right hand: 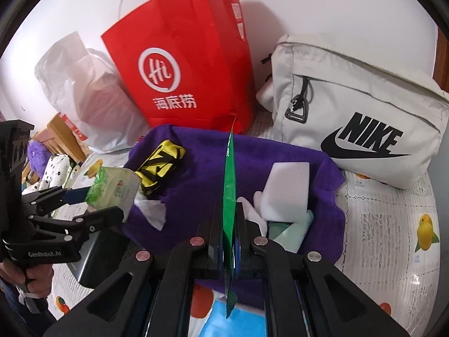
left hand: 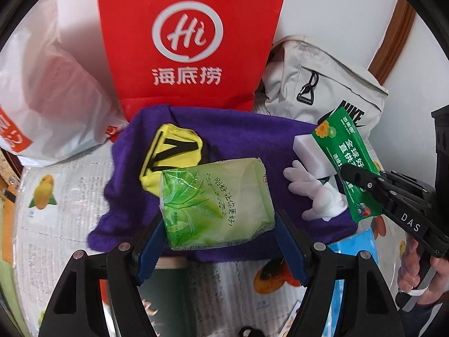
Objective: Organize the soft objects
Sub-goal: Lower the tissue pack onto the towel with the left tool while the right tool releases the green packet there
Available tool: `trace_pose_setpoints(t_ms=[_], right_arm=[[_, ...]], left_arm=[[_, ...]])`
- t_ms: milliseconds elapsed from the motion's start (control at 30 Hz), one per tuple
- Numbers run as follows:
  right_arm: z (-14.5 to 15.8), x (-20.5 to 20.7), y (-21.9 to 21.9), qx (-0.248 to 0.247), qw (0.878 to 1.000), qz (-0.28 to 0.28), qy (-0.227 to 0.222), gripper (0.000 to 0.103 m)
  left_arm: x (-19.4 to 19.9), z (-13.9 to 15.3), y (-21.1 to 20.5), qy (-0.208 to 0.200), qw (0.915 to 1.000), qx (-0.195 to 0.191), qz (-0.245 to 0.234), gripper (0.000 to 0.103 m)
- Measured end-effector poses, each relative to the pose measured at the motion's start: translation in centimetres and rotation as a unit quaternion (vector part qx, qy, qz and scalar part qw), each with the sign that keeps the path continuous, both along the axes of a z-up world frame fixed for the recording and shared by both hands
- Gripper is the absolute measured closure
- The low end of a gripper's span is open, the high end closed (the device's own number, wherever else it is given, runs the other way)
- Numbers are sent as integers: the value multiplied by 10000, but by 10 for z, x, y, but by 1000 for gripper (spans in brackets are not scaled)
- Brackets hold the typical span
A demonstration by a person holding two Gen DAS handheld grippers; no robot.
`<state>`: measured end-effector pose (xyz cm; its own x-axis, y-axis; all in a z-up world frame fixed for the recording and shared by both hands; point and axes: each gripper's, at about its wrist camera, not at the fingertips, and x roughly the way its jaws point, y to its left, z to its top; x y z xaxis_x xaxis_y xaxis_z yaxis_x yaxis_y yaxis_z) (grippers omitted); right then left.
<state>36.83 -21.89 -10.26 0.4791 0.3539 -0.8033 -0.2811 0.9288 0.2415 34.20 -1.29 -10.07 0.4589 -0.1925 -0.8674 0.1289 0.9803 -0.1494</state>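
Risk: left tongs (left hand: 219, 224) grasp tissue pack (left hand: 216, 202) low, may slip; right tongs (right hand: 227, 219) clenched on sachet (right hand: 229, 185).

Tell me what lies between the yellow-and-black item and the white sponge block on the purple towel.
In the right wrist view, only bare purple towel lies between the yellow-and-black item and the white sponge block; the held green sachet hangs in front of that stretch.

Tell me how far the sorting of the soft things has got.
Done: yellow pouch, white sponge and white plush toy lie on the purple towel. In hand: left gripper holds the green tissue pack; right gripper pinches the green sachet. Left: setting both down.
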Motion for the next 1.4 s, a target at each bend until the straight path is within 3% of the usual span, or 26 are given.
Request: trace_pose_setpoints(t_ms=[533,767,867,933,1033,1400], right_arm=[[-41,32,-6,276,9981,38,558,94],[-46,33,-6,193,9982,26,566,94],[-43,33,-10,204,9983,19,537,82],[-40,32,-13,327,9984,53,469,61],[-34,30,-16,111,9994,-116,319,46],[-1,-1,-25,-24,9998,-189,26,46]], left_arm=[[44,-45,-37,496,9985,13,-213,30],[51,-50,-41,547,9983,51,-203,30],[51,-48,-41,555,9982,39,-212,28],[51,-46,-43,550,9983,19,-184,18],[51,-40,-41,475,9988,-56,-66,14],[28,-10,-34,312,9995,46,-52,14]])
